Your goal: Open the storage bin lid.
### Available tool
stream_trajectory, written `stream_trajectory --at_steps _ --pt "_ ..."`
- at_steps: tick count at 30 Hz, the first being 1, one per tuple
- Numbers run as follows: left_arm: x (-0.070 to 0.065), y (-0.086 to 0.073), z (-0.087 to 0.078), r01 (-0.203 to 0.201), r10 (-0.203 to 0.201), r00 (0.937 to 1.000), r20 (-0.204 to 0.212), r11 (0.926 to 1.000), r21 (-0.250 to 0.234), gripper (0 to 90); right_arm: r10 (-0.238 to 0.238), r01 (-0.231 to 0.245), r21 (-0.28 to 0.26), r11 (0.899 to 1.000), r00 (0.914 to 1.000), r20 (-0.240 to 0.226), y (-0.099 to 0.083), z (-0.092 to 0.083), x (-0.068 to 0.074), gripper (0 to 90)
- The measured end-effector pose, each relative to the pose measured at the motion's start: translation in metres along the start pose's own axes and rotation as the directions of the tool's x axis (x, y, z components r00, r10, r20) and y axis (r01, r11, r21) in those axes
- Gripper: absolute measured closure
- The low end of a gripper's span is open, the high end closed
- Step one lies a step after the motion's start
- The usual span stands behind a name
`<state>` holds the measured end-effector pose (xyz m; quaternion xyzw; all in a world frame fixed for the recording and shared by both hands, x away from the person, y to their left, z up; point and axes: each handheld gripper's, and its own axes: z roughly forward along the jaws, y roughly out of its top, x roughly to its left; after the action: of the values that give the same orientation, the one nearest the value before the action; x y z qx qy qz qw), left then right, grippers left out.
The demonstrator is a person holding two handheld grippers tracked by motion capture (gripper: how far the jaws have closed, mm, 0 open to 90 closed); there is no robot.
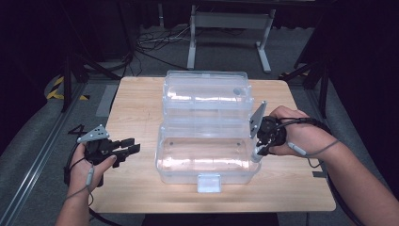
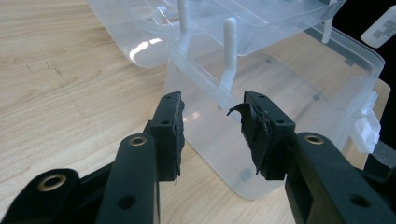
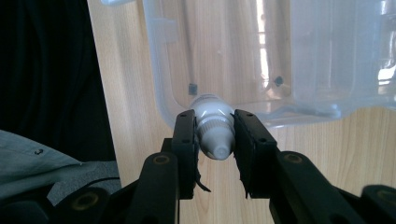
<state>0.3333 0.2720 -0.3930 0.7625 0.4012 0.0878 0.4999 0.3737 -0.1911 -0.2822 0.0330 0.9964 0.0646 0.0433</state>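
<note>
A clear plastic box (image 1: 207, 162) with fold-out trays stands open in the middle of the wooden table (image 1: 136, 188). My right gripper (image 1: 260, 151) is at the box's right end, shut on a small white bottle (image 3: 214, 129) whose nozzle points back toward the camera; the bottle (image 1: 257, 154) hangs just over the box's right rim. My left gripper (image 1: 132, 147) rests left of the box, open, nothing between its jaws. In the left gripper view the box (image 2: 289, 102) lies just ahead of the open gripper (image 2: 212, 121), its raised trays (image 2: 261, 23) above.
The box lid and upper trays (image 1: 205, 94) lean back toward the table's far edge. A white latch (image 1: 209, 182) sticks out at the box's front. Beyond the table are a metal frame (image 1: 230, 28) and cables (image 1: 155, 40) on the floor.
</note>
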Motion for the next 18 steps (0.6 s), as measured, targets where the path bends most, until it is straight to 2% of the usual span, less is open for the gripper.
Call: stream_trajectory --at_steps 10,14,16,18 --pt "0.001 0.000 0.001 0.004 -0.004 1.0000 0.001 1.0000 0.003 59.1 -0.013 0.013 0.008 1.000 0.9998 -0.014 0.010 0.017 -0.003 71.1" --pt "0.001 -0.001 0.001 0.004 -0.004 1.0000 0.003 1.0000 0.005 59.1 -0.012 0.012 0.016 1.000 0.9995 -0.028 0.013 0.029 -0.004 71.1" --pt "0.001 -0.001 0.002 0.005 -0.005 1.0000 0.003 1.0000 0.006 59.1 -0.026 0.026 0.016 1.000 0.9993 -0.028 0.013 0.034 -0.005 71.1" --pt "0.001 -0.001 0.002 0.005 -0.005 1.0000 0.002 1.0000 0.009 59.1 -0.013 0.014 0.023 1.000 0.9993 -0.036 0.014 0.039 -0.004 71.1"
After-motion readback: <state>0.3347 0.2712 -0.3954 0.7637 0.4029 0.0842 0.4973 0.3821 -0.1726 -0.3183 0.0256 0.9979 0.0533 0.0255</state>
